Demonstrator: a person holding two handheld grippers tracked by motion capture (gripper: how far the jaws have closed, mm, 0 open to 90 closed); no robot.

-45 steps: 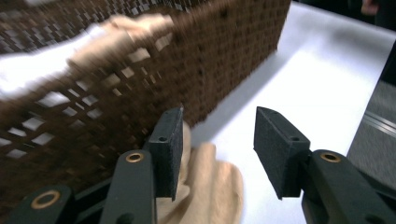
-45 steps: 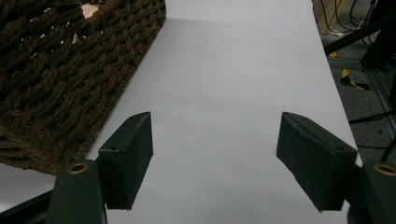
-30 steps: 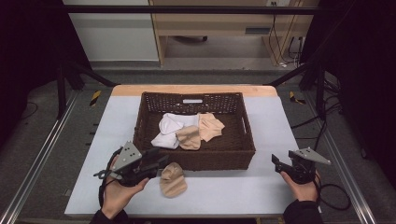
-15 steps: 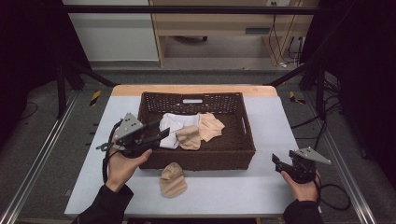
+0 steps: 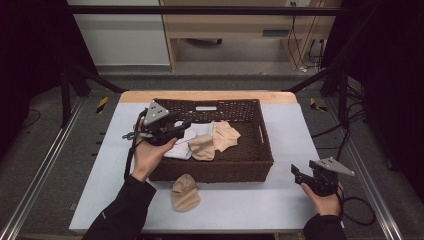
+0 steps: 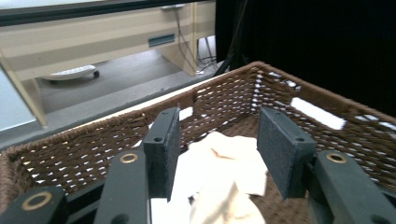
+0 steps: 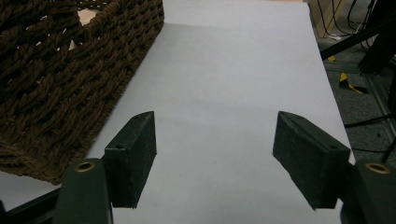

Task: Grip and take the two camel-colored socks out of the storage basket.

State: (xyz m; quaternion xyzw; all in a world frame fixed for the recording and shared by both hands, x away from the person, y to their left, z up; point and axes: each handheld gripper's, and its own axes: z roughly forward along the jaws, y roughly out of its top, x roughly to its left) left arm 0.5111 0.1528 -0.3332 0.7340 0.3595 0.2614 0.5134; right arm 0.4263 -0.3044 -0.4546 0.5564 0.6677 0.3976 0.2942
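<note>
Three socks lie bunched in the left half of the basket, a white one nearest your left gripper and two tan ones to its right. That gripper hangs over the basket's left rim, its jaws apart after opening wider, with nothing between them; the pile sits just right of it and below. Your right gripper rests open on the desk, well apart. One tan sock lies outside, near the basket's front wall.
</note>
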